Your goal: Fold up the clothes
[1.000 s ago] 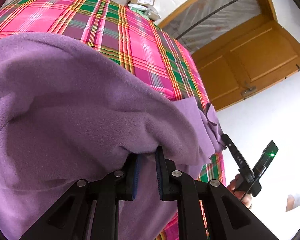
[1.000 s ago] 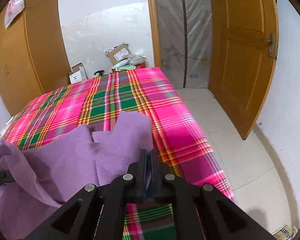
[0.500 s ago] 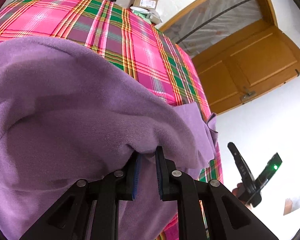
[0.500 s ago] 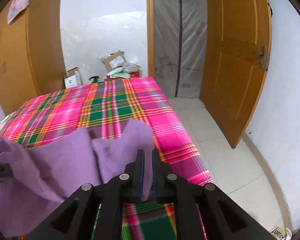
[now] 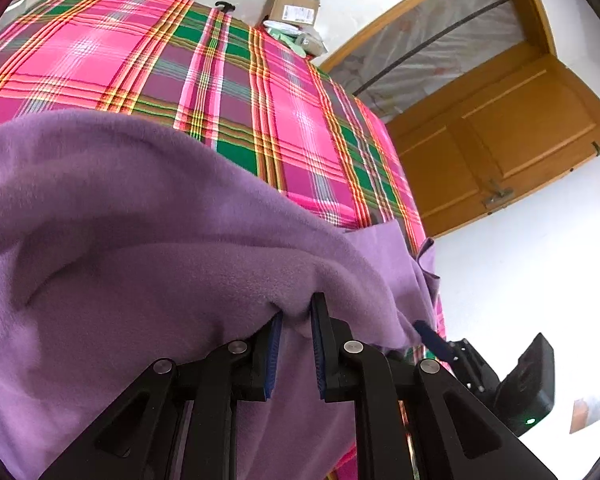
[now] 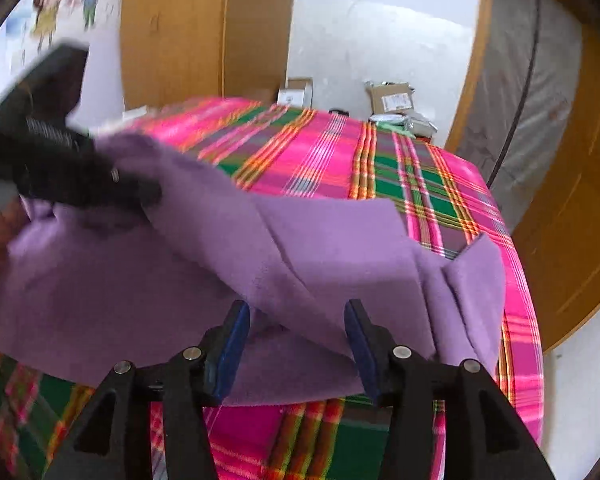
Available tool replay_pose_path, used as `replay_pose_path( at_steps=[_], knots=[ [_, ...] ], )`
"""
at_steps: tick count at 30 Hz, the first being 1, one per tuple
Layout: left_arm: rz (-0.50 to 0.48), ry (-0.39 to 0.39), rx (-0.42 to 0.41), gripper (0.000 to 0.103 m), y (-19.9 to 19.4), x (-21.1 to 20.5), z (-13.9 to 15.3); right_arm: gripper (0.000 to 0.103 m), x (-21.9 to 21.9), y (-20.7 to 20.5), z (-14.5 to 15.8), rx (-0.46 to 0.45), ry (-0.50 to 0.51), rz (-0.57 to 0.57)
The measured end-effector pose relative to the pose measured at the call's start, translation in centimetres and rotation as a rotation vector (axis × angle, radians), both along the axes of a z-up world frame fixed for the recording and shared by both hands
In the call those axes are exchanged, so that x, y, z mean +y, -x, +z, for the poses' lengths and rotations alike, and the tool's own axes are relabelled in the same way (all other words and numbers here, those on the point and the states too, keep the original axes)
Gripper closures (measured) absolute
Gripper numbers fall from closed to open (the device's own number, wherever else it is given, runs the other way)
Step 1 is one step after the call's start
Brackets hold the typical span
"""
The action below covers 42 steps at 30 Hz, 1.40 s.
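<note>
purple fleece garment (image 6: 300, 248) lies at the bed's (image 6: 340, 152) near edge, my left hand-held gripper (image 5: 296, 320) clamped on its fold, right hand-held gripper (image 6: 296, 336) spread apart, so i'd carry the fold over evenly.

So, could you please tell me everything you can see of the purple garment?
The purple garment looks like soft, matte fleece, plain with no print visible. It lies rumpled and partly folded over on the pink-and-green plaid cloth, one flap standing up at its right edge. The left claw pinches a raised fold of it; the right claw is open, its fingers either side of a hanging edge.
</note>
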State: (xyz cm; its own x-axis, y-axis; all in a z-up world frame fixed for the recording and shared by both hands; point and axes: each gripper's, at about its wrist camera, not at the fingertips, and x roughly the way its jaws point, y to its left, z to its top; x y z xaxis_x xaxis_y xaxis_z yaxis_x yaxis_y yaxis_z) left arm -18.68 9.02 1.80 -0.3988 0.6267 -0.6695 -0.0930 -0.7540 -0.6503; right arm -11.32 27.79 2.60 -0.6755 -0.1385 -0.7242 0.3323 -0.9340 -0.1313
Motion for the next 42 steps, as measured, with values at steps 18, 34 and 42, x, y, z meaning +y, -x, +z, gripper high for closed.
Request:
replay_pose_path(
  at_steps=[18, 34, 42],
  knots=[
    [0.045, -0.011, 0.091, 0.088, 0.4, -4.1, 2.7, 0.094, -2.1, 7.6, 4.3, 0.127, -0.058, -0.081],
    [0.219, 0.144, 0.102, 0.088, -0.3, -14.0, 3.3, 0.094, -4.3, 16.7, 4.2, 0.091, -0.136, -0.145],
    [0.306, 0.180, 0.096, 0.088, -0.3, -18.2, 3.1, 0.094, -6.4, 20.5, 3.1, 0.069, -0.194, -0.184]
  ],
)
